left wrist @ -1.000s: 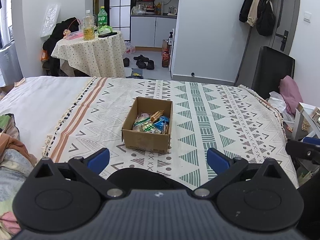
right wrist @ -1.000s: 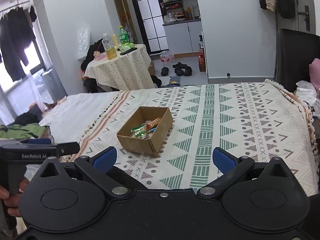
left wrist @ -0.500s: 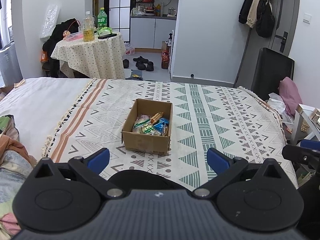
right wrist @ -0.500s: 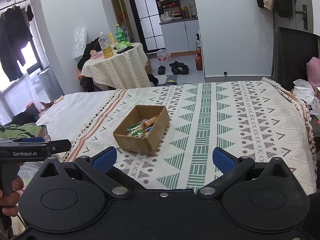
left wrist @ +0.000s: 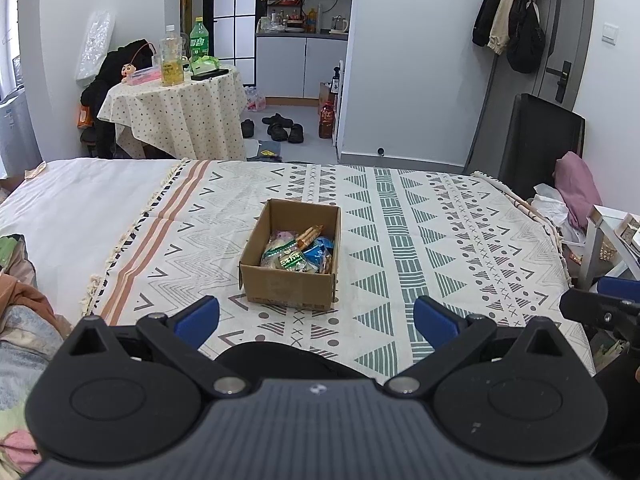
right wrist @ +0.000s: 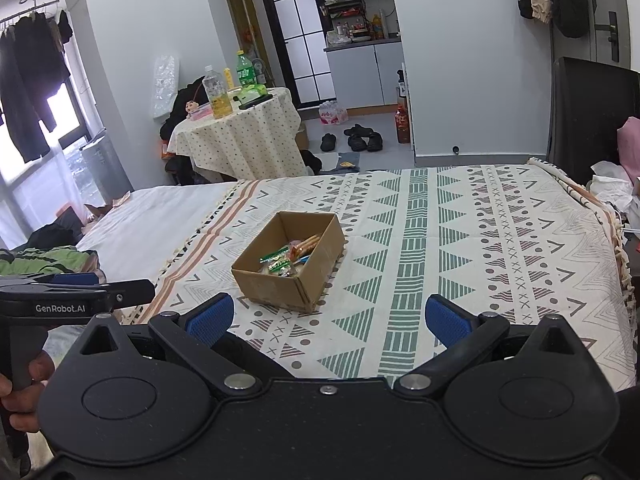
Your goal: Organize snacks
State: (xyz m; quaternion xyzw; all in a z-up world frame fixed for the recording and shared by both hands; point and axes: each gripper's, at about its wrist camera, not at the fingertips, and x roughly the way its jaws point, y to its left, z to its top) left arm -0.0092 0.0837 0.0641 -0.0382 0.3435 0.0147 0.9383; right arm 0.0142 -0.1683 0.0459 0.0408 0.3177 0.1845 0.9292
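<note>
While both grippers' jaws gape empty, snacks fill the cardboard box on the patterned blanket.

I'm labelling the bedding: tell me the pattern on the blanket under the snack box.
Cream blanket with green and grey geometric bands; clearest in the left wrist view.

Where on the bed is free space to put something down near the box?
The patterned blanket is bare right of the cardboard box, up to its fringed edge, and also behind the box. The white sheet to the left is free too. The box itself is crowded with snacks; clothes fill the near-left corner.
</note>
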